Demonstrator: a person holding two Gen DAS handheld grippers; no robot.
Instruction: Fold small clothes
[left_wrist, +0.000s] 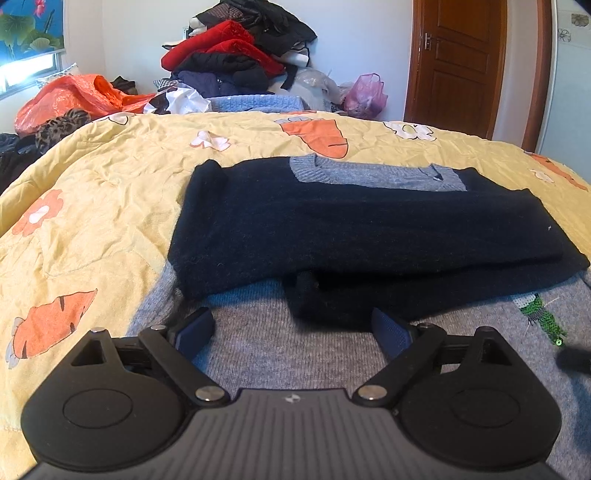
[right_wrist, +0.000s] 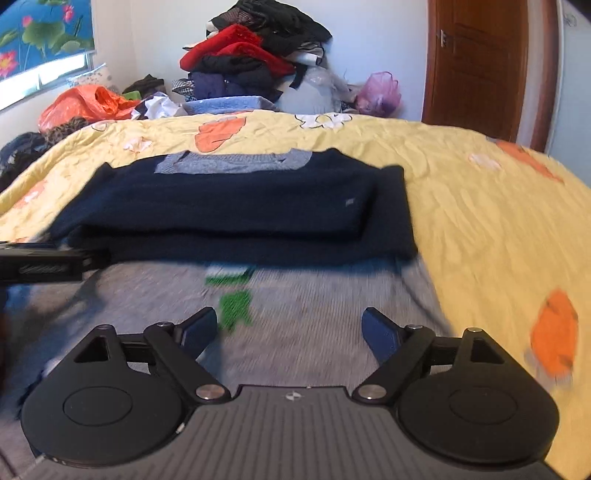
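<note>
A grey sweater (left_wrist: 280, 350) with dark navy sleeves (left_wrist: 351, 225) lies flat on the yellow bedspread (left_wrist: 92, 206). Both sleeves are folded across its chest, below the grey collar (left_wrist: 373, 173). A green sequin patch (left_wrist: 543, 317) sits on the grey lower body. My left gripper (left_wrist: 293, 330) is open and empty, low over the grey hem at the left side. In the right wrist view the sweater (right_wrist: 325, 310) and its sleeves (right_wrist: 236, 206) lie ahead. My right gripper (right_wrist: 290, 328) is open and empty over the hem at the right side. The left gripper (right_wrist: 44, 266) shows at the left edge.
A tall heap of red and black clothes (left_wrist: 240, 51) stands beyond the bed's far edge, with an orange plastic bag (left_wrist: 74, 96) to its left and a pink bag (left_wrist: 364, 96) to its right. A brown door (left_wrist: 458, 62) is at the back right.
</note>
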